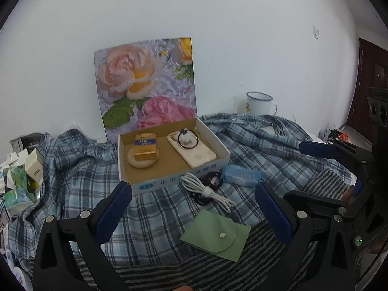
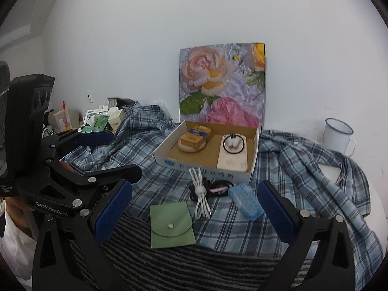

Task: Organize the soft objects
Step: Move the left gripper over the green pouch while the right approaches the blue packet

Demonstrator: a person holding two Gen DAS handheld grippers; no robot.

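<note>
A green snap pouch [image 1: 216,234] [image 2: 171,225] lies on the striped cloth near me. Behind it lie a coiled white cable [image 1: 208,191] [image 2: 200,194], a black cable [image 2: 215,188] and a pale blue soft case [image 1: 241,175] [image 2: 246,200] on a blue plaid shirt [image 1: 80,169] [image 2: 303,177]. An open cardboard box [image 1: 179,180] [image 2: 211,172] holds a yellow pack, a round pad and a phone case with a black ring. My left gripper [image 1: 191,208] is open and empty over the cables. My right gripper [image 2: 195,214] is open and empty above the pouch.
A floral board [image 1: 145,82] leans on the white wall behind the box. A white enamel mug [image 1: 259,103] [image 2: 338,135] stands at the back right. Small boxes and packets [image 1: 21,174] [image 2: 104,121] are piled at the left.
</note>
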